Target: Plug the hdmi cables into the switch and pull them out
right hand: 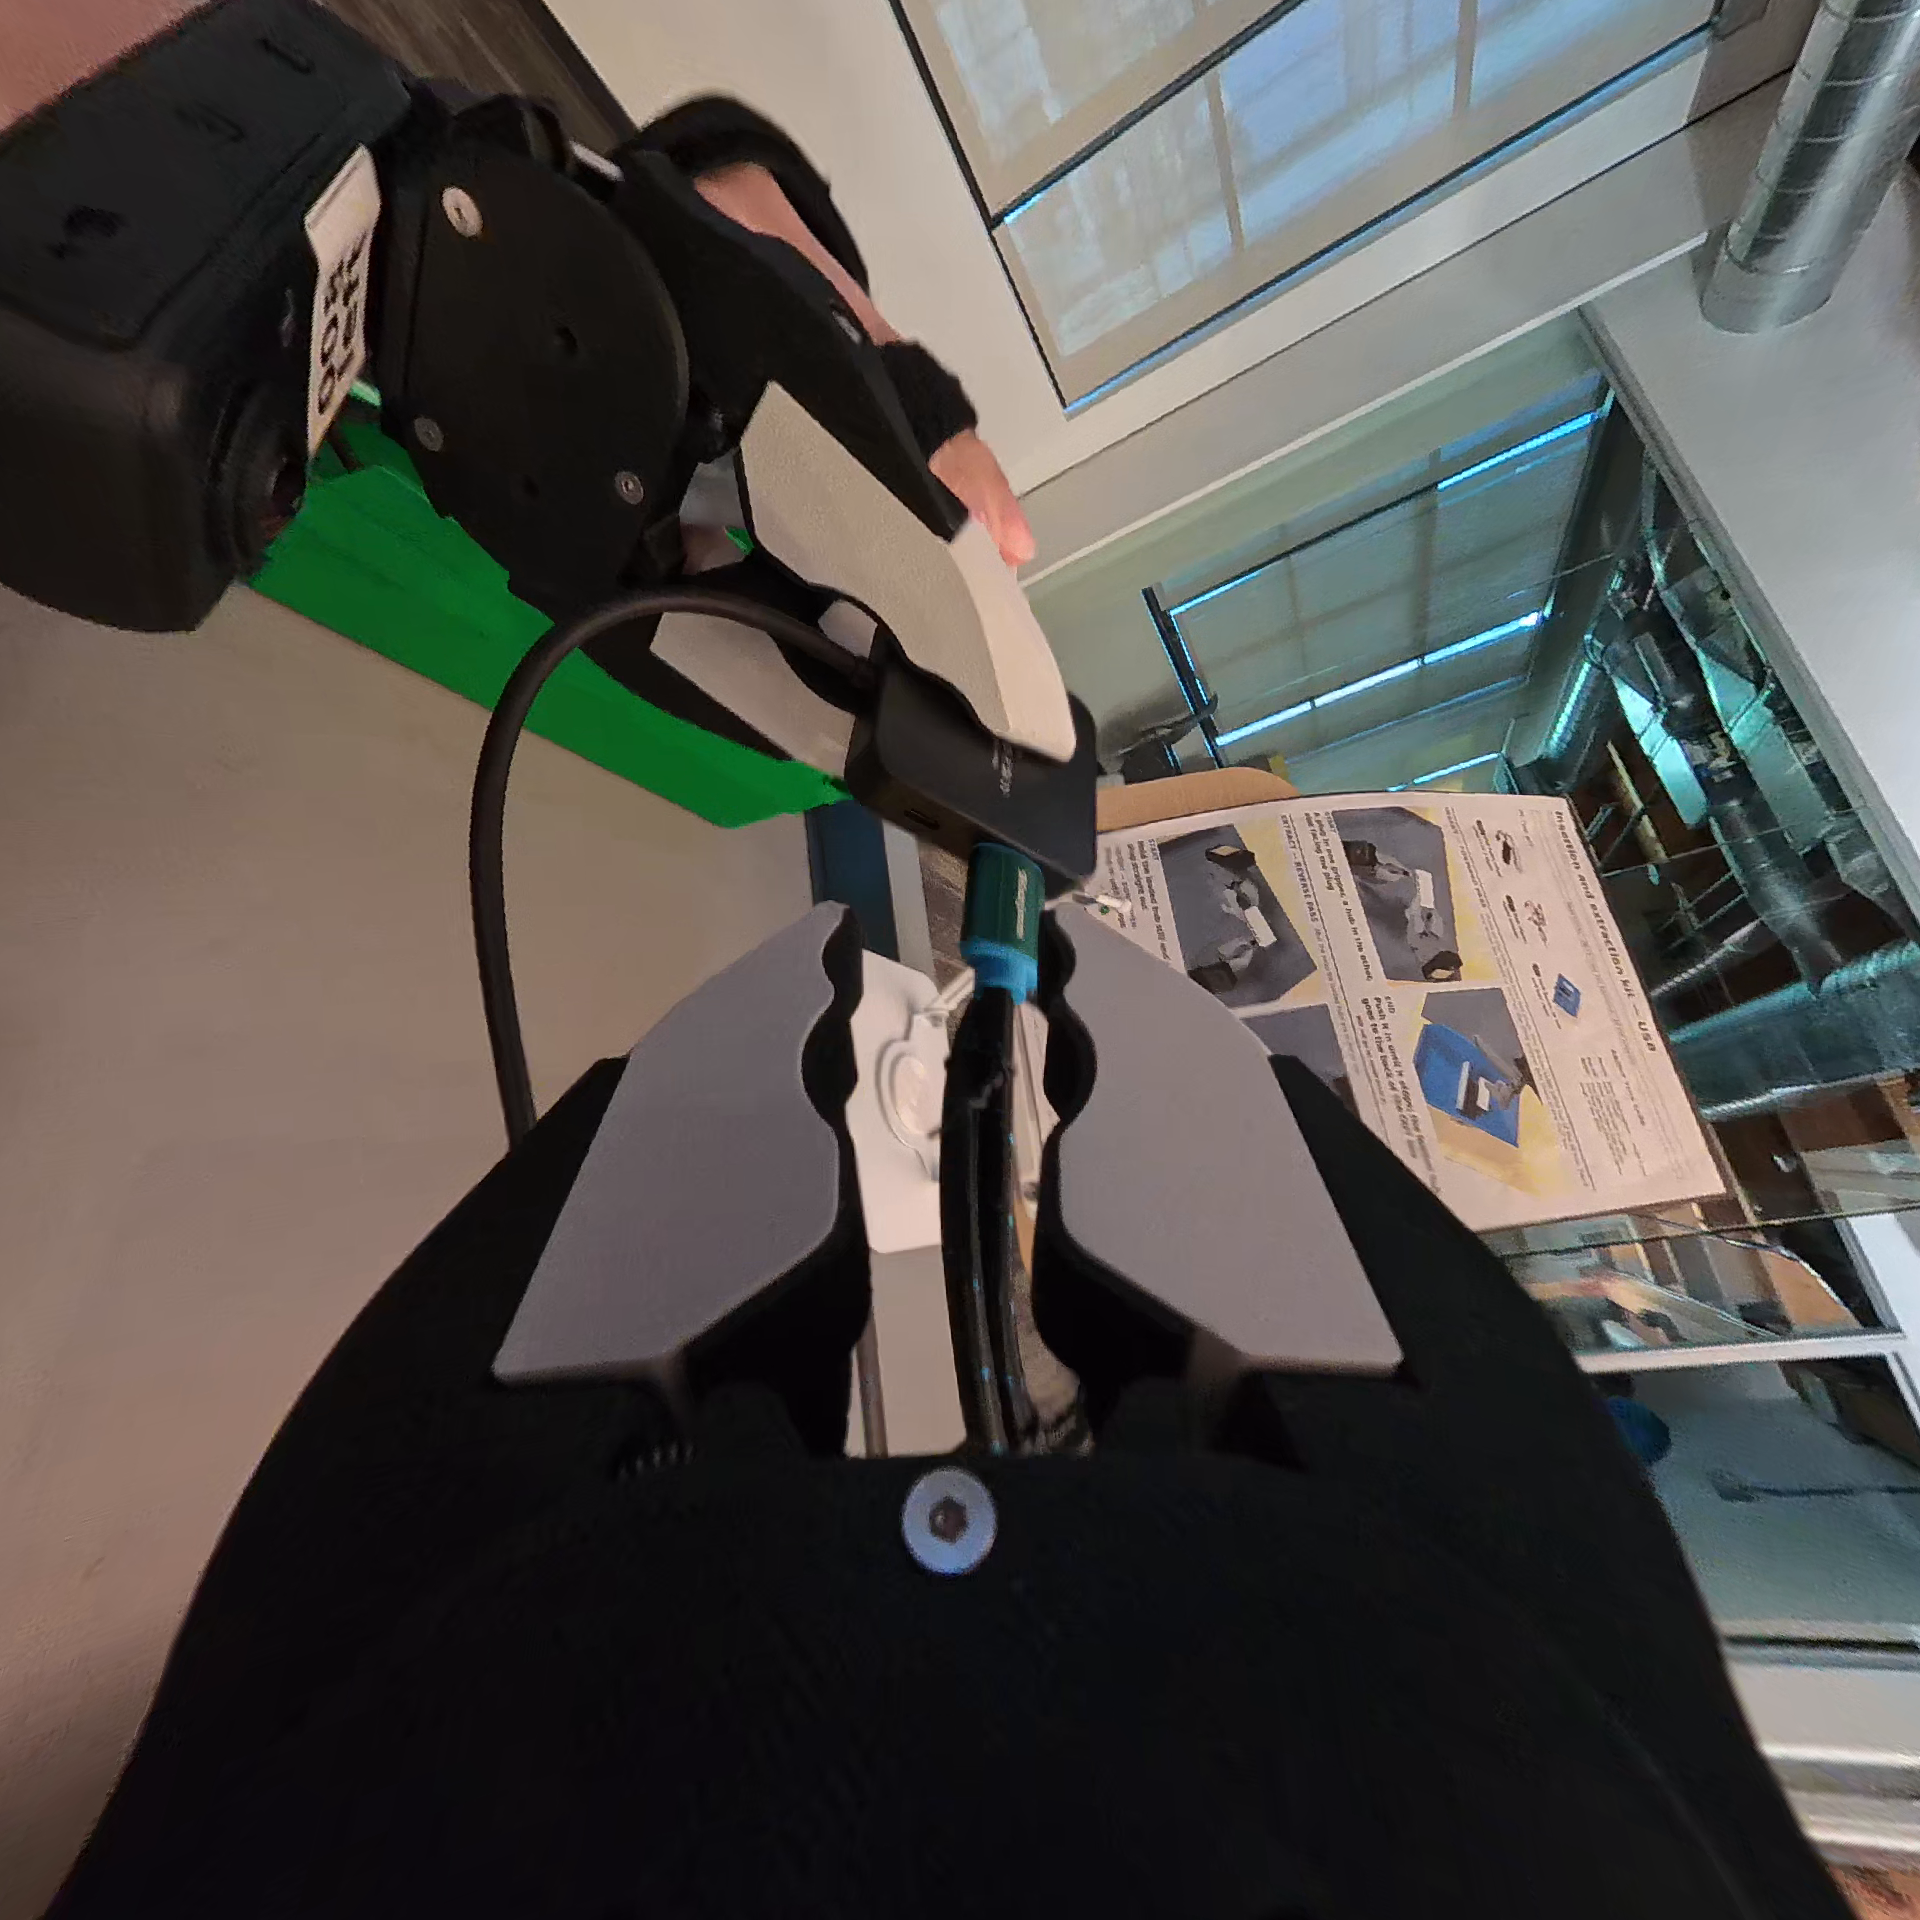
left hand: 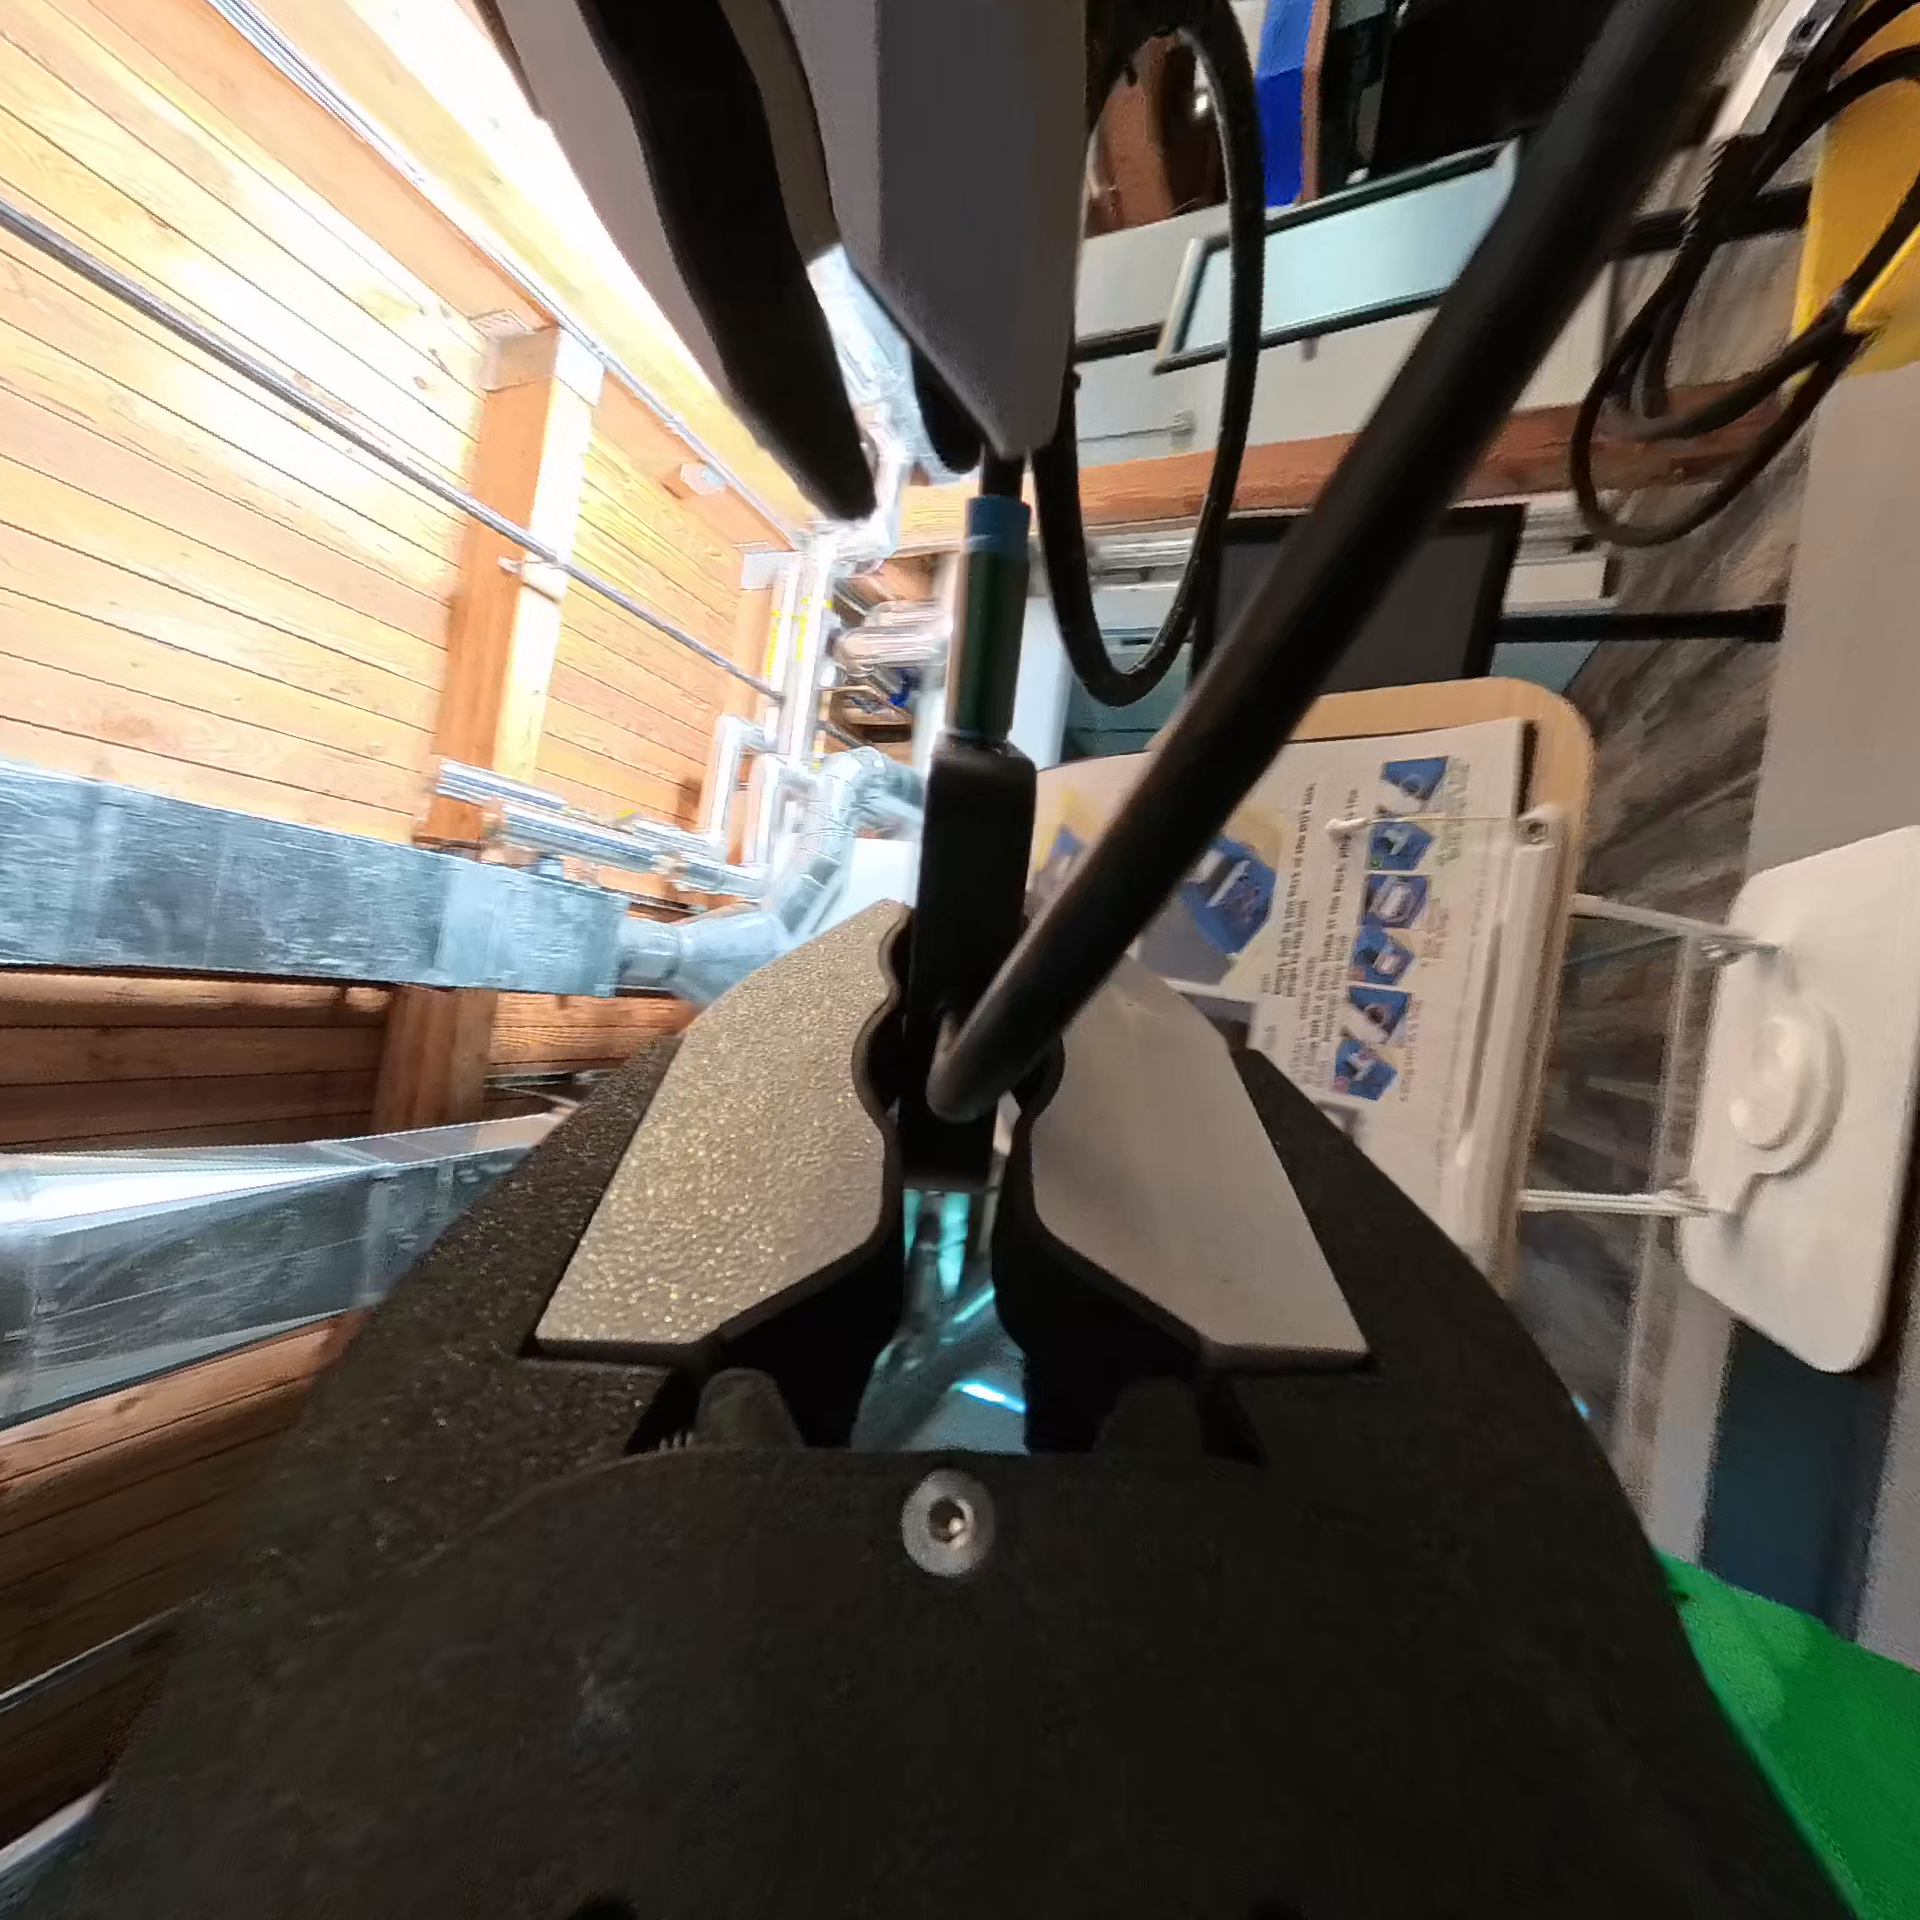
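Note:
My left gripper (left hand: 961, 997) is shut on a small black switch (left hand: 971, 852) and holds it in the air. The switch's own black cable (left hand: 1299, 582) loops away from it. A green HDMI plug (left hand: 985, 623) with a blue collar sits in the switch's far end. In the right wrist view my right gripper (right hand: 954, 925) is open, its fingers either side of that plug (right hand: 1003, 904) and its black cable (right hand: 977, 1195) with a gap on the left. The switch (right hand: 997, 805) and the left gripper (right hand: 997, 748) show just beyond it. My right gripper (left hand: 935, 473) also shows in the left wrist view.
A printed instruction sheet (right hand: 1455, 997) stands on a wooden board in a clear holder behind the switch. A white mount (left hand: 1787, 1101) is fixed beside it. A green block (right hand: 436, 623) lies below the left gripper. A gloved hand (right hand: 935, 416) holds the left gripper.

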`<action>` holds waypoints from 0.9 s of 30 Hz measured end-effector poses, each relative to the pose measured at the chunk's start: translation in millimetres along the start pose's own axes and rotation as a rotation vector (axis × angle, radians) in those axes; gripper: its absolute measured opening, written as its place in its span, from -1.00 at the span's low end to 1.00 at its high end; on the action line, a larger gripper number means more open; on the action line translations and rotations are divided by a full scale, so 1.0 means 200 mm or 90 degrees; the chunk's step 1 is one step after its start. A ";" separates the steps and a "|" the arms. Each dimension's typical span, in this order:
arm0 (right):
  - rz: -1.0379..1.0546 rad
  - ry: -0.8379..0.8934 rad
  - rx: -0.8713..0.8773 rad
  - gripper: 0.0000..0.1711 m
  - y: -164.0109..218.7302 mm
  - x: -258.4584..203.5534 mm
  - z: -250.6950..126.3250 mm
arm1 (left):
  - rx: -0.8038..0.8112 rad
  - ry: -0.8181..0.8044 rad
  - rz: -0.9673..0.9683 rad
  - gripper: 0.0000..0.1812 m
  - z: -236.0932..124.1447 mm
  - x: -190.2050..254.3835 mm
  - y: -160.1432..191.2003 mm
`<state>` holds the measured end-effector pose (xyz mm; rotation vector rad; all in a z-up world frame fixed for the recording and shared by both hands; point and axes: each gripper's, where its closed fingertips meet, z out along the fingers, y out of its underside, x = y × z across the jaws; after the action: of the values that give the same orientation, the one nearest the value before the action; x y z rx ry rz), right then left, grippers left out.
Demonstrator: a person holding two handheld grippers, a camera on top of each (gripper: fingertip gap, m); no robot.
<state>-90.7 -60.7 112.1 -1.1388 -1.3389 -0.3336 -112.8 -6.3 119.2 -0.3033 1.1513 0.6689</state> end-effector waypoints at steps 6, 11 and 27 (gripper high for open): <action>-0.042 -0.024 -0.057 -0.56 0.10 -0.08 0.13 | 0.010 0.231 -0.178 -0.85 0.02 0.24 -0.08; -0.073 -0.069 -0.110 -0.67 0.21 -0.17 0.20 | -0.012 0.364 -0.251 -0.85 0.00 0.40 -0.11; -0.040 -0.114 -0.119 -0.82 0.34 -0.22 0.26 | -0.041 0.450 -0.349 -0.75 -0.02 0.49 -0.10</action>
<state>-82.1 -5.8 33.3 -1.3085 -1.5279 -0.4172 -79.3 8.3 26.9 -0.9224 1.6208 0.0971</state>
